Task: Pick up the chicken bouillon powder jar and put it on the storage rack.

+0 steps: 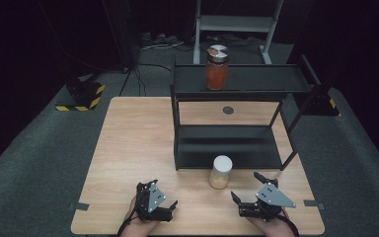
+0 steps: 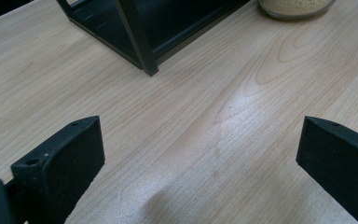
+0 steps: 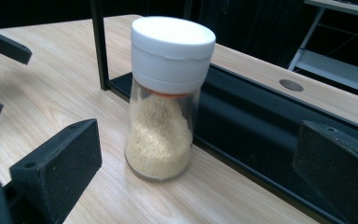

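Observation:
A clear spice jar (image 1: 220,172) with a white lid and pale granules stands upright on the wooden table (image 1: 128,148), just in front of the black two-tier rack (image 1: 277,148). A jar of red contents (image 1: 216,67) sits on the rack's top shelf. My right gripper (image 1: 246,185) is open near the front edge, to the right of the spice jar. In the right gripper view the spice jar (image 3: 168,98) stands a little beyond the wide-apart jaws of the right gripper (image 3: 199,142). My left gripper (image 1: 165,193) is open at the front left, over bare wood (image 2: 200,140).
The rack's lower shelf (image 1: 227,145) is bare. A round cable hole (image 1: 228,110) lies in the table behind the rack. The rack's corner post (image 2: 140,37) stands ahead of the left gripper. A white metal frame (image 1: 237,24) stands on the floor beyond the table.

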A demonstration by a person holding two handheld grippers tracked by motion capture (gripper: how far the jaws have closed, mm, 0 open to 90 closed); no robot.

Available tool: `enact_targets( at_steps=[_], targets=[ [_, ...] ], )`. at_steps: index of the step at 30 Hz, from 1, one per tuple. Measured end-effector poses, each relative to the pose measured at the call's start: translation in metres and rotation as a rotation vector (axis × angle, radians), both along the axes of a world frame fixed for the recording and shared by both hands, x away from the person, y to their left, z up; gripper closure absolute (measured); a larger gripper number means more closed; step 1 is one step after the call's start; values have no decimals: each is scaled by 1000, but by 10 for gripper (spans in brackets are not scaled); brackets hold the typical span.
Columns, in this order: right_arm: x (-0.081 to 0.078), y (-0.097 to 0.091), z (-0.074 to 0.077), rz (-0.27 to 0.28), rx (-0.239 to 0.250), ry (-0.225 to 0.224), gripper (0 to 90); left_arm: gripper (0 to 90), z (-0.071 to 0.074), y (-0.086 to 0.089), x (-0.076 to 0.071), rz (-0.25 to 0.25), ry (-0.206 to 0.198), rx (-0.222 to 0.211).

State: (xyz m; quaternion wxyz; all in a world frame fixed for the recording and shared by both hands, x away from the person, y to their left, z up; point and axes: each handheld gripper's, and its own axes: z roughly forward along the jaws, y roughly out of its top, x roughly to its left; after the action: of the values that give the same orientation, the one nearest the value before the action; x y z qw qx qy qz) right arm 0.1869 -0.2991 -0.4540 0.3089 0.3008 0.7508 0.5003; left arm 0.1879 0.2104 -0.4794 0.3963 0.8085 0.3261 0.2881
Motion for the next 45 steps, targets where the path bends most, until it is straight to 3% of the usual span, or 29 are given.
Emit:
enact_targets(
  at_steps=[25,45],
  targets=[
    [27,25,6,6,42,33,0,11,0,5,2,-13,8,-20],
    [47,38,-3,10,81,48,3,11,-1,7,2,-16,6,-32]
  ],
)
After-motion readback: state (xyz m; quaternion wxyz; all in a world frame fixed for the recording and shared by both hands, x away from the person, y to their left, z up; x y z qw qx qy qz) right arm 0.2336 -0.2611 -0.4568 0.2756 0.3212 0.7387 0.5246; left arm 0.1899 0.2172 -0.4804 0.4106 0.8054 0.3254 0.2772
